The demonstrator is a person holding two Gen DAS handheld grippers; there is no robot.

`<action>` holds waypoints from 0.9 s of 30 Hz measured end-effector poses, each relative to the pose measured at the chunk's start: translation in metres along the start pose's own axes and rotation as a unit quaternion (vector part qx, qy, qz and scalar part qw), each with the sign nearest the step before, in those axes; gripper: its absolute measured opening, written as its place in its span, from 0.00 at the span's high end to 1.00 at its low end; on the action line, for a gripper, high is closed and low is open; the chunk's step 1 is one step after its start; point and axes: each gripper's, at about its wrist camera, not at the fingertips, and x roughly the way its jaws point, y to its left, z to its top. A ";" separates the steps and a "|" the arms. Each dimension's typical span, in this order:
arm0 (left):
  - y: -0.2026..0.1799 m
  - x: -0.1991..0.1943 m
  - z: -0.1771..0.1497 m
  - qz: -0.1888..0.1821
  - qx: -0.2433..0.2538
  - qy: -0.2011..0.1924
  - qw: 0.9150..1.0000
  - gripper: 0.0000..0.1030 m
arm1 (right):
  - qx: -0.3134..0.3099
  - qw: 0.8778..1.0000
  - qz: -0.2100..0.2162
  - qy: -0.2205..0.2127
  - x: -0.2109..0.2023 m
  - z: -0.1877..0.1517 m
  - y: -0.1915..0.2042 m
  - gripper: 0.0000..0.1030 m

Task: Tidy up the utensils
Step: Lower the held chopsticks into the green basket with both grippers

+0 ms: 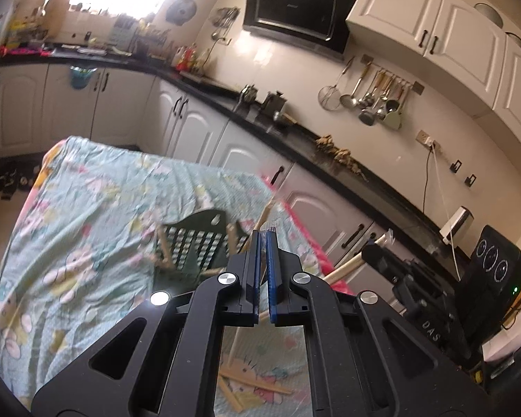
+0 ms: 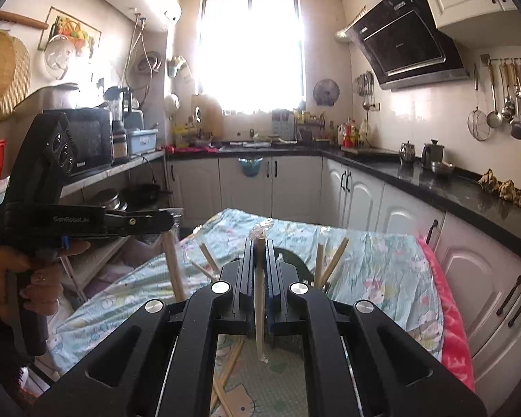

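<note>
My left gripper (image 1: 264,234) is shut on a wrapped chopstick pair (image 1: 264,213) whose pale end sticks out past the tips and whose lower end shows below the jaws. It is above a dark green utensil basket (image 1: 194,243) on the table, which holds several wooden chopsticks. My right gripper (image 2: 259,243) is shut on a wrapped chopstick pair (image 2: 259,299), held upright above the basket (image 2: 295,260). The left gripper also shows in the right wrist view (image 2: 168,220), shut on a wooden stick (image 2: 173,267). Loose chopsticks (image 1: 246,385) lie on the cloth near me.
The table wears a light green cartoon-print cloth (image 1: 87,215) with a pink edge (image 2: 451,312). A black counter (image 1: 330,163) with white cabinets runs along the right wall. A shelf with a microwave (image 2: 87,142) stands at left.
</note>
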 end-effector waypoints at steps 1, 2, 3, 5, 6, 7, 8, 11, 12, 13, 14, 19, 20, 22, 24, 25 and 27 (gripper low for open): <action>-0.003 0.000 0.003 -0.002 0.002 -0.003 1.000 0.99 | 0.004 1.000 0.000 -0.004 -0.002 0.003 -0.002 0.95; -0.006 0.000 0.007 -0.004 0.004 -0.006 1.000 0.99 | 0.007 1.000 -0.001 -0.007 -0.004 0.004 -0.003 0.95; -0.010 0.000 0.010 -0.006 0.008 -0.010 1.000 0.99 | 0.009 1.000 -0.003 -0.011 -0.005 0.006 -0.004 0.95; -0.016 0.000 0.017 -0.010 0.013 -0.017 1.000 0.99 | 0.011 1.000 -0.006 -0.019 -0.008 0.009 -0.006 0.95; -0.018 0.000 0.020 -0.011 0.015 -0.020 1.000 0.99 | 0.012 1.000 -0.008 -0.022 -0.010 0.010 -0.007 0.95; -0.021 0.000 0.024 -0.013 0.017 -0.024 0.999 0.99 | 0.015 1.000 -0.010 -0.026 -0.011 0.011 -0.008 0.95; -0.024 0.001 0.027 -0.014 0.020 -0.028 0.999 0.99 | 0.017 0.999 -0.011 -0.029 -0.012 0.012 -0.010 0.95; -0.033 0.002 0.038 -0.015 0.029 -0.039 0.999 0.99 | 0.022 0.999 -0.016 -0.039 -0.015 0.015 -0.013 0.95; -0.036 0.003 0.041 -0.015 0.032 -0.043 0.998 0.99 | 0.022 0.999 -0.020 -0.044 -0.016 0.015 -0.014 0.95; -0.038 0.003 0.044 -0.016 0.034 -0.046 0.998 0.99 | 0.022 0.998 -0.023 -0.047 -0.017 0.016 -0.016 0.95; -0.041 0.004 0.048 -0.015 0.038 -0.051 0.998 0.99 | 0.021 0.998 -0.024 -0.050 -0.018 0.017 -0.017 0.95; -0.046 0.007 0.064 -0.013 0.045 -0.066 0.997 0.99 | 0.012 0.997 -0.031 -0.066 -0.021 0.024 -0.019 0.95; -0.047 0.007 0.068 -0.011 0.045 -0.070 0.996 0.99 | 0.009 0.997 -0.033 -0.069 -0.021 0.026 -0.020 0.95; -0.047 0.007 0.076 -0.009 0.045 -0.078 0.996 0.99 | 0.005 0.997 -0.034 -0.074 -0.021 0.031 -0.021 0.95; -0.047 0.007 0.083 -0.005 0.043 -0.086 0.995 0.99 | 0.000 0.996 -0.035 -0.079 -0.019 0.036 -0.022 0.95; -0.047 0.007 0.085 -0.003 0.043 -0.090 0.995 0.99 | -0.004 0.996 -0.036 -0.082 -0.018 0.040 -0.023 0.95; -0.046 0.007 0.091 0.003 0.043 -0.100 0.994 0.99 | -0.011 0.995 -0.037 -0.088 -0.016 0.045 -0.023 0.95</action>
